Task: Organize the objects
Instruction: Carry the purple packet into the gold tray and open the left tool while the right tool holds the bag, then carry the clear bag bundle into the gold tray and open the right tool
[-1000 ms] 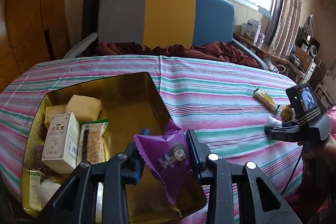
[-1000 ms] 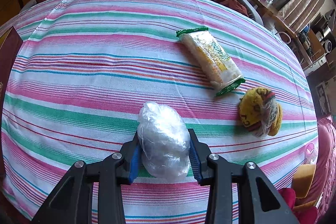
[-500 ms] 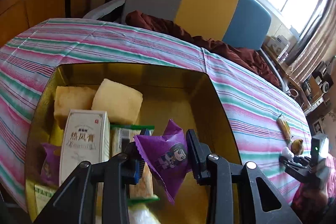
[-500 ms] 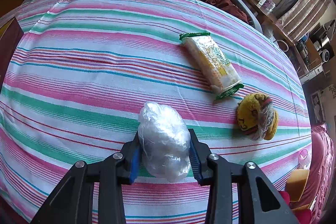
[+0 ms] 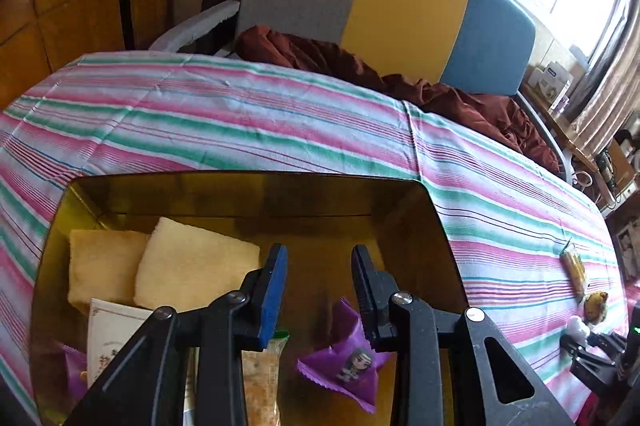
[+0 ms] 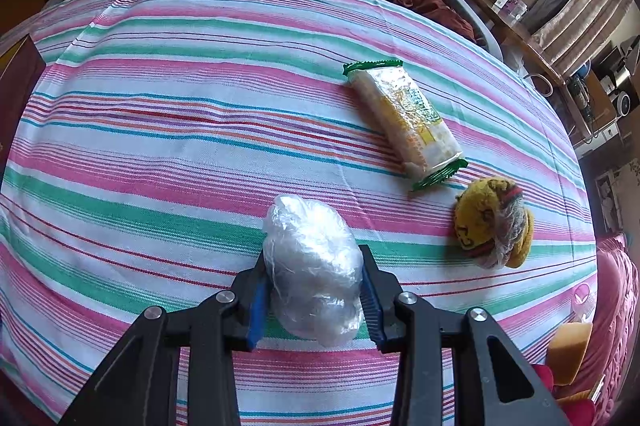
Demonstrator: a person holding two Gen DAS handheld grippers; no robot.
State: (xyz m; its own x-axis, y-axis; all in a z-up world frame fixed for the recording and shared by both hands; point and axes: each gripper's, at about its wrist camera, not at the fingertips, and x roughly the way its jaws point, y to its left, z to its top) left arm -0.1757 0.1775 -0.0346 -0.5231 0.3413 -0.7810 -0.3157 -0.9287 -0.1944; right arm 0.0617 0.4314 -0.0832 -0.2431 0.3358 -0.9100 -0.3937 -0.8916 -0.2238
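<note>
Two tools: one per hand, each over its own end of the tabletop.
Left tool: jaws closing to a narrow gap, nothing between them; hangs over the gold box.
Purple packet: appears to lie loose inside the box, below the right-hand finger.
Right tool: clamped on the clear plastic bundle, which rests on the striped cloth.
Bundle handling: probably light, soft and slippery; pinch across its middle, firmly but without crushing.
Remaining: snack bar and yellow wrapped ball, near the bundle.
</note>
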